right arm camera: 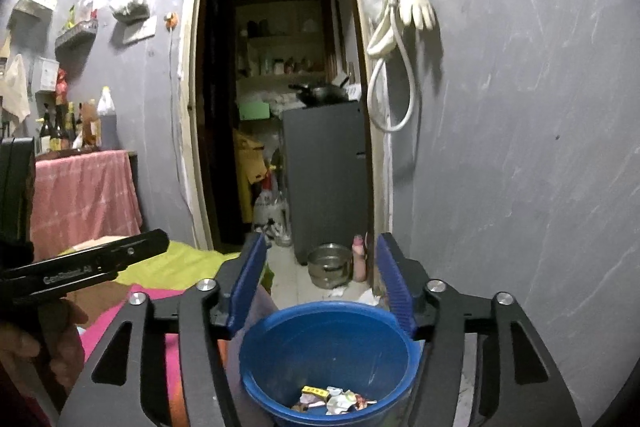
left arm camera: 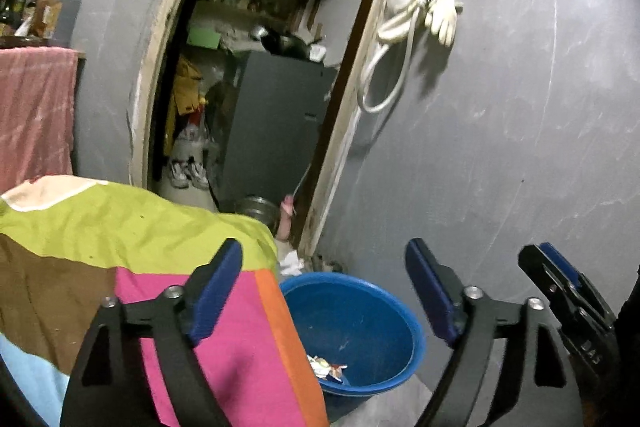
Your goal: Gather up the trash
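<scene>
A blue plastic bucket (right arm camera: 320, 343) stands on the floor by the grey wall, with crumpled wrappers and paper scraps (right arm camera: 332, 397) at its bottom. My right gripper (right arm camera: 320, 283) hangs above the bucket's rim, open, with nothing between its blue pads. My left gripper (left arm camera: 324, 287) is also open and empty, held over the bed's edge and the bucket (left arm camera: 360, 327). The trash (left arm camera: 326, 367) shows inside the bucket in that view too. The right gripper (left arm camera: 548, 259) appears at the right edge of the left wrist view.
A bed with a patchwork sheet (left arm camera: 160, 267) lies left of the bucket. Behind is an open doorway (right arm camera: 280, 107) with a grey cabinet (right arm camera: 328, 179), a steel pot (right arm camera: 330, 265) and shoes. A hose and glove (right arm camera: 400, 27) hang on the wall. A pink-draped table (right arm camera: 84, 195) holds bottles.
</scene>
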Motion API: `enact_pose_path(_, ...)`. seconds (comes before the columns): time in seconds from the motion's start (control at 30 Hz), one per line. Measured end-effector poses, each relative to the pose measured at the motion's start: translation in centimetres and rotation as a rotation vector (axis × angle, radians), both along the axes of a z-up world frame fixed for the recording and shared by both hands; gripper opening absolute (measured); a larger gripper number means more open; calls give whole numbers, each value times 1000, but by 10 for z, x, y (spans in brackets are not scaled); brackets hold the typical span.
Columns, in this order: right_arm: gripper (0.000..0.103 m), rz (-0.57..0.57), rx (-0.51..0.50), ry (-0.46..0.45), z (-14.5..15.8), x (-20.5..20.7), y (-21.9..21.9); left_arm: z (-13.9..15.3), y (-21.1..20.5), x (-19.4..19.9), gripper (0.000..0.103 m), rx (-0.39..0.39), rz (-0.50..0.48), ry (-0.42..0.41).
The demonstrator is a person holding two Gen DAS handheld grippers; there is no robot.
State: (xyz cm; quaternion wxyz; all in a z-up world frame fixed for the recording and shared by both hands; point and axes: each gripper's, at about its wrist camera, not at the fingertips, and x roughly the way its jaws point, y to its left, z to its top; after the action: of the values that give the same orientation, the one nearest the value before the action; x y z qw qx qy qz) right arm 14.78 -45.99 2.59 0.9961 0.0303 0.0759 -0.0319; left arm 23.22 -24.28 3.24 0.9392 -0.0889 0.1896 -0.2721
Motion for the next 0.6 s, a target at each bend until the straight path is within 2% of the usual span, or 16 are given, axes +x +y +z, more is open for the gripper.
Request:
enact_pose_path(0.07,78,-6,-5,-24,9,-12,4,7,8,-10,84,-1,6,-15)
enact_pose_path(0.13,80,-9,-10,-33,15,-20,9,12,13,-18,86,-3,14,-22)
enact_pose_path(0.2,88,-10,-6,-43,19,-29,13,14,19,-27,101,-12,18,-26)
enact_pose_path(0.37,102,-7,1,-70,26,-52,25,22,36,-48,101,-34,34,-45)
enact_pose_path(0.6,103,2,18,-68,24,-76,37,24,54,-78,101,8,77,-83)
